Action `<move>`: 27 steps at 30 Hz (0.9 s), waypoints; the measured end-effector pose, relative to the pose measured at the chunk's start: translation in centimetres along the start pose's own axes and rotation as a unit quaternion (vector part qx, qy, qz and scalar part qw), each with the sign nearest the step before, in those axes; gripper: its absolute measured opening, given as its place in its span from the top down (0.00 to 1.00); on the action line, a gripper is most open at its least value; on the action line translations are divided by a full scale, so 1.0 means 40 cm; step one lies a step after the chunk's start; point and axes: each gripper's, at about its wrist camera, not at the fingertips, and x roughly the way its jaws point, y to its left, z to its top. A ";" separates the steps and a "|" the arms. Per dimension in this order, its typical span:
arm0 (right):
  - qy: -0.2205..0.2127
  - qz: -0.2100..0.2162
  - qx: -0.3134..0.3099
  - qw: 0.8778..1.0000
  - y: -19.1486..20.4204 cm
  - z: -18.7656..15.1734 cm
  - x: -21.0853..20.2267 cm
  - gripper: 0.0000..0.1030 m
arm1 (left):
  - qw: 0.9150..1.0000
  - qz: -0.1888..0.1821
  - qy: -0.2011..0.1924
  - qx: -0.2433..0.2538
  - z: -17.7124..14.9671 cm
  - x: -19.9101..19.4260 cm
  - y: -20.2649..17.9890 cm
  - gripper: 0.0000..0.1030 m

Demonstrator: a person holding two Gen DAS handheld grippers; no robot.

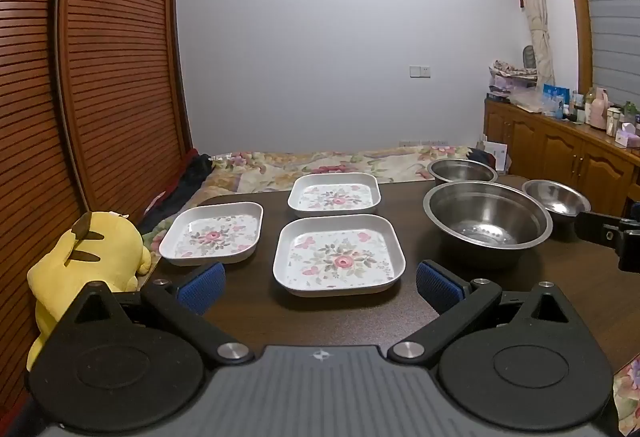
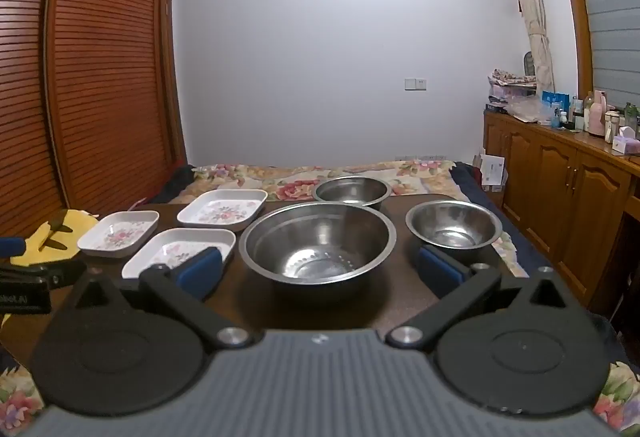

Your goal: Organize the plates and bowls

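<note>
Three white square plates with flower prints lie on the dark table [image 1: 400,317]: a near one [image 1: 339,255], a left one [image 1: 212,233] and a far one [image 1: 334,195]. Three steel bowls stand to the right: a large one [image 2: 318,241], a small right one [image 2: 454,225] and a far one [image 2: 352,189]. My left gripper [image 1: 320,279] is open and empty, just short of the near plate. My right gripper [image 2: 320,267] is open and empty, its blue pads either side of the large bowl's near rim, without touching it.
A yellow plush toy [image 1: 84,261] sits at the table's left edge. A bed with a flowered cover [image 1: 340,161] lies behind the table. A wooden cabinet [image 2: 560,181] with bottles stands to the right. Slatted wardrobe doors [image 1: 100,57] fill the left.
</note>
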 end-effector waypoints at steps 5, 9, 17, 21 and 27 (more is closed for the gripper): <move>-0.003 0.000 -0.001 1.000 0.001 0.000 0.001 0.00 | 1.000 -0.001 -0.001 -0.001 -0.001 -0.001 0.004 0.00; -0.004 -0.001 -0.002 1.000 0.009 -0.004 -0.002 0.00 | 1.000 0.000 -0.001 0.000 0.000 -0.006 0.007 0.00; -0.004 -0.001 -0.002 1.000 0.003 -0.002 -0.002 0.00 | 1.000 0.001 -0.003 0.003 0.001 -0.006 0.001 0.00; -0.004 0.000 -0.003 1.000 0.003 -0.001 -0.005 0.00 | 1.000 0.000 -0.002 0.003 0.001 -0.006 0.001 0.00; -0.002 0.000 -0.003 1.000 0.001 -0.002 0.001 0.00 | 1.000 0.000 -0.002 0.003 0.001 -0.005 0.000 0.00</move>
